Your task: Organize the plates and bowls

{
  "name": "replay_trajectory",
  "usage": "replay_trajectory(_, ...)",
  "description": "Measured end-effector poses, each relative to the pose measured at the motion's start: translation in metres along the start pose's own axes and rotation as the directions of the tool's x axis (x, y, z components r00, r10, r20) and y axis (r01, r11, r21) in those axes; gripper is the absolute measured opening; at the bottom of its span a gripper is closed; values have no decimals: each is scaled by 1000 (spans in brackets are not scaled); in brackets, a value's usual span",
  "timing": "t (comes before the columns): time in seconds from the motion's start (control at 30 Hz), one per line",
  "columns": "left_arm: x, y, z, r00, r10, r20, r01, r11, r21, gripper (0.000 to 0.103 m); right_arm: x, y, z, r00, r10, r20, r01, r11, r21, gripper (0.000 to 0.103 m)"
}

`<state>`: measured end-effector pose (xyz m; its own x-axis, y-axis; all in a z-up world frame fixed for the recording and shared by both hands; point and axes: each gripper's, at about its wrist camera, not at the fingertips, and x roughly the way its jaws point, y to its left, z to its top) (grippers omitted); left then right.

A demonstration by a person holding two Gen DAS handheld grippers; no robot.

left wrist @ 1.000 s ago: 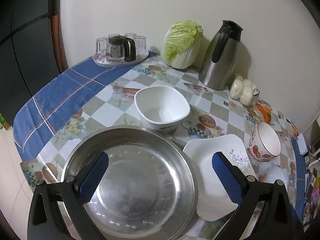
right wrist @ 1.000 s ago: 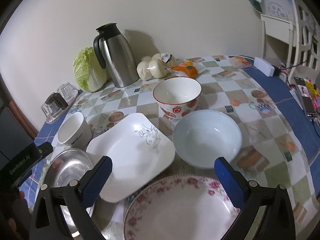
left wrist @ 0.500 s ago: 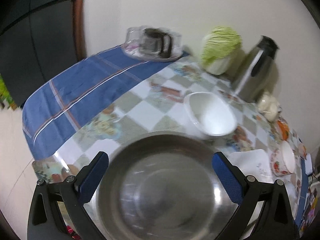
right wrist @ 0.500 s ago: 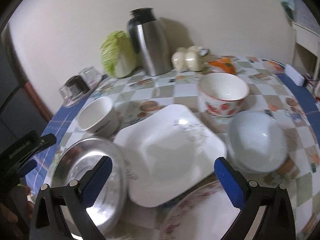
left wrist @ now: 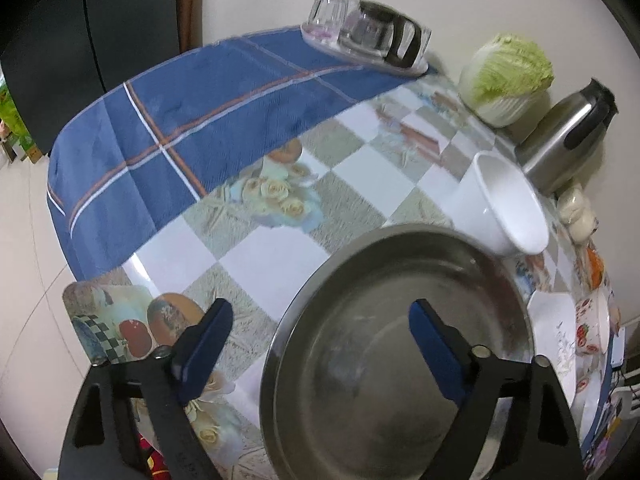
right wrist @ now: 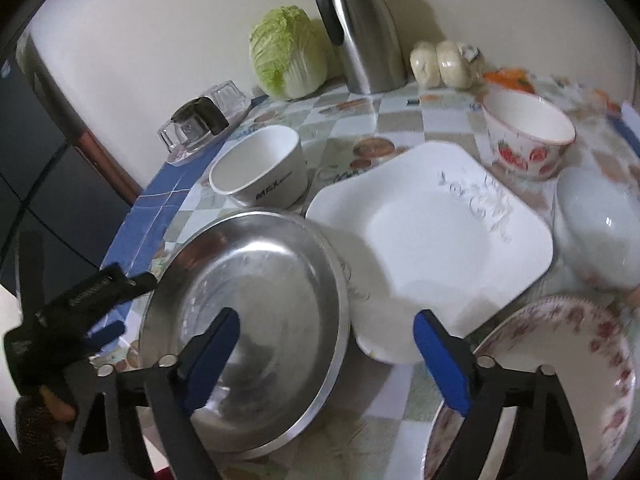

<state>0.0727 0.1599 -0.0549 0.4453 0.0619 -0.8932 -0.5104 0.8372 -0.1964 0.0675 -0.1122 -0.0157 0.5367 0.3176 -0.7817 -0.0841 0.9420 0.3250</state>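
Steel first: a round, shiny metal basin sits near the table's left edge, the left gripper straddling its left rim, the right gripper its right; both jaws have just been narrowing but pinch nothing. Beside it overlaps a glossy square white plate, then a flowered dish.

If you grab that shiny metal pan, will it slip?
Probably a bit: the metal pan looks smooth and polished, so pads may slide on its thin rim. It seems stiff and fairly light. Its rim overlaps the square white plate, so lifting may nudge that.
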Motion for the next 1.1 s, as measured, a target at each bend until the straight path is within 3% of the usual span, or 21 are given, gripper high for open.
replay_trajectory(0.1, 7, 2, -3, 999, 10, -32, -10, 1000, 11, 71, 4, 1, -5, 1000, 6, -26, -5, 1000, 13, 73)
replay_trajectory(0.2, 18, 3, -5, 997, 19, -72, -19, 1000, 8, 61, 8, 1, -10, 998, 27, -61, -25, 999, 33, 52)
replay_trajectory(0.43, 24, 1, -9, 996, 48, -75, -45, 998, 33, 49, 18, -2, -17, 994, -8, -108, 12, 999, 41, 28)
replay_trajectory(0.53, 25, 0, -8, 996, 68, -57, -66, 997, 48, 36, 25, -6, -20, 991, -5, -137, 12, 999, 52, 23)
replay_trajectory(0.7, 25, 0, -7, 996, 75, -47, -73, 996, 58, 36, 31, -11, -20, 987, 6, -158, 4, 998, 64, 20)
replay_trajectory(0.73, 25, 0, -6, 996, 77, -48, -75, 996, 58, 36, 30, -10, -20, 988, 8, -156, 1, 998, 57, 15)
replay_trajectory(1.1, 19, 1, -6, 995, 86, -51, -84, 995, 49, 36, 17, 6, -10, 994, -7, -105, 4, 1000, -30, 15)
